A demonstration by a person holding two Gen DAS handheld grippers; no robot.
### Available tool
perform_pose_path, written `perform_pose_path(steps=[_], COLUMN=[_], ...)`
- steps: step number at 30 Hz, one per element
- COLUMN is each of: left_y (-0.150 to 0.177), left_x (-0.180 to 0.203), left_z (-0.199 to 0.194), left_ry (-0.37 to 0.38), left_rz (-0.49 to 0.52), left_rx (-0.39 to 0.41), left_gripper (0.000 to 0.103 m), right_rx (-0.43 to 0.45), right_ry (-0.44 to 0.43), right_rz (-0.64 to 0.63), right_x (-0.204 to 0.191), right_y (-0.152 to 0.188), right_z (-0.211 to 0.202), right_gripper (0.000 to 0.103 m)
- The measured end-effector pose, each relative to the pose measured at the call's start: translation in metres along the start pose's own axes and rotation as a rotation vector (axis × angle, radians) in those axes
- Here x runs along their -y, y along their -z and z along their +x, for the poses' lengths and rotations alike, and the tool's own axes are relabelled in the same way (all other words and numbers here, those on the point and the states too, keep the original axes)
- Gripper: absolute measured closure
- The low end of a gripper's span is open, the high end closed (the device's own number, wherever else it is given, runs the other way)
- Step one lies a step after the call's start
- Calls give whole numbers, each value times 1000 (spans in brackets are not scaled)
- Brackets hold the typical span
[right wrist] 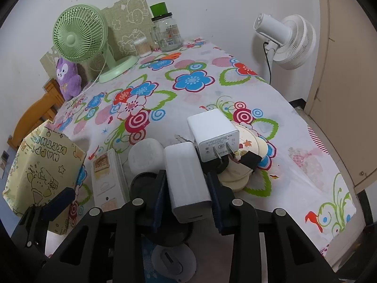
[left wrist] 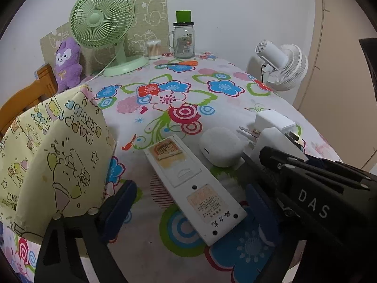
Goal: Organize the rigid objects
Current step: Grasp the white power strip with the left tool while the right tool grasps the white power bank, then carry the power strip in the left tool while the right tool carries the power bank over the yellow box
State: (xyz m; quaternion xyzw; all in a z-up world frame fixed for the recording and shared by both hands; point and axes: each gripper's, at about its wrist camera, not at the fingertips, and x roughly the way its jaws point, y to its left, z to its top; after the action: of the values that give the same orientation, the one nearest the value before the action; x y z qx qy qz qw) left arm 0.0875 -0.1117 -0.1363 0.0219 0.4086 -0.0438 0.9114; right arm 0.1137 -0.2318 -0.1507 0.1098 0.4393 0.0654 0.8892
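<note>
- Between the pads of our right claw (right wrist: 186, 188) sat a white power bank (right wrist: 187, 179), pinched across its narrow width, its far end pointing out over the tabletop (right wrist: 306, 141).
- We judged the power bank stiff and fairly dense for its size, with a smooth shell that could slip; holding it across the long flat sides, near the middle, looked the safest grip.
- Just ahead of that claw stood a white charger plug (right wrist: 212, 133), prongs toward us, resting on a round cream item we could not identify; a white rounded case (right wrist: 146, 156) lay to the claw's left.
- Our left claw (left wrist: 188, 202) was spread wide and empty, its fingers on either side of a white remote control (left wrist: 194, 188) lying face down on the tabletop.
- We judged the remote light and rigid, best taken across its long edges.
- Only the left view showed the whole remote and its labels; there the right claw hid most of the power bank.
- Only the right view showed the power bank's port end and the plug's prongs.
- Left of both claws stood a yellow gift bag (left wrist: 56, 155).
</note>
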Motion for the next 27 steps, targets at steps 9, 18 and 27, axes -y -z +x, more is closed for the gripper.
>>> perform_pose_path(steps=[9,18,27], left_y=[-1,-9,-8], left_x=[-4,-6,-8], left_z=[18,30,24], left_ry=[78,16,18], left_rz=[-50,-51,-29], left_rx=[-80,-97,-85], left_gripper=[32,54,58], right_rx=[6,7,13], right_ry=[27,43,56], right_rz=[-9,-31,-31], right_x=[-2,-4,-9], right_y=[6,4,5], right_z=[-8,-7,-9], right_gripper=[69,69,71])
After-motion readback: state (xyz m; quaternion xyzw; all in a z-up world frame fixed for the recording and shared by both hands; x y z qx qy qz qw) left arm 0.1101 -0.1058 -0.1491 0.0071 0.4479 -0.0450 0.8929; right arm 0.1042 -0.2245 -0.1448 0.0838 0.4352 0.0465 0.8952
